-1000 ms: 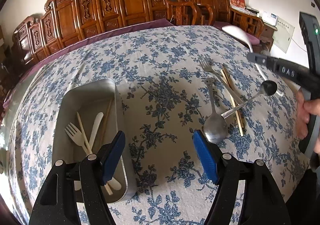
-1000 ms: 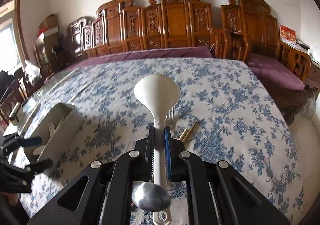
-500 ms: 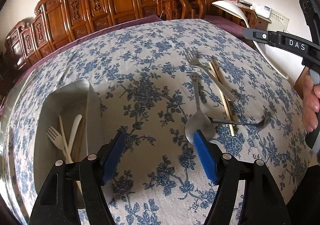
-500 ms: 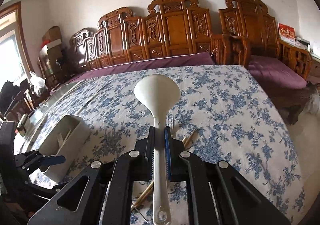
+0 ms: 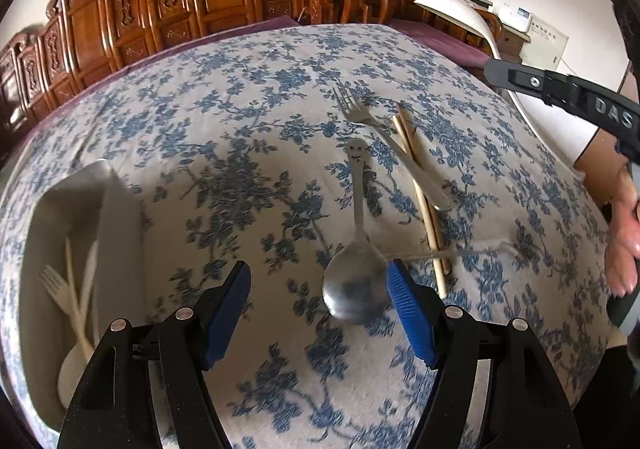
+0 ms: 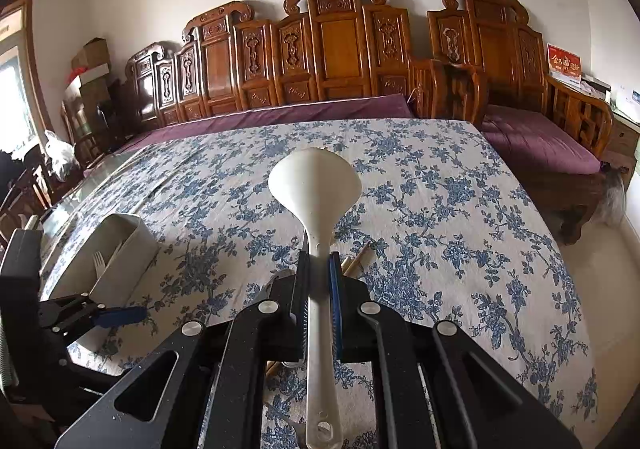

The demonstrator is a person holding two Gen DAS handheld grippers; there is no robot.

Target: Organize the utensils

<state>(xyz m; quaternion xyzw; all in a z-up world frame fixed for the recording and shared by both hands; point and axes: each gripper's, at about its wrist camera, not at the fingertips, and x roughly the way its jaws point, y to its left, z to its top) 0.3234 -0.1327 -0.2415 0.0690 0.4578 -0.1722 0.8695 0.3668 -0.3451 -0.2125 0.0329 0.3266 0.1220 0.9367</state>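
Note:
My left gripper [image 5: 320, 289] hangs open low over the flowered tablecloth. The bowl of a large metal spoon [image 5: 356, 293] lies between its blue pads, close to the right one and untouched. Beyond it lie a metal fork [image 5: 392, 153], a pair of wooden chopsticks [image 5: 420, 189] and a blurred small metal spoon [image 5: 472, 251]. My right gripper [image 6: 318, 261] is shut on the handle of a white plastic ladle [image 6: 316, 185], held above the table. A grey tray [image 5: 120, 217] at the left holds a white plastic fork [image 5: 60, 289] and other pale utensils.
The tray [image 6: 132, 245] sits near the table's left edge, with my left gripper [image 6: 120, 315] in front of it. Carved wooden chairs line the far side. A person's hand [image 5: 624, 233] is at the right edge. A wide stretch of cloth lies between tray and metal utensils.
The left gripper moved right and down until the large spoon's bowl sat between its jaws. The small metal spoon, raised near the right gripper before, now lies on the cloth.

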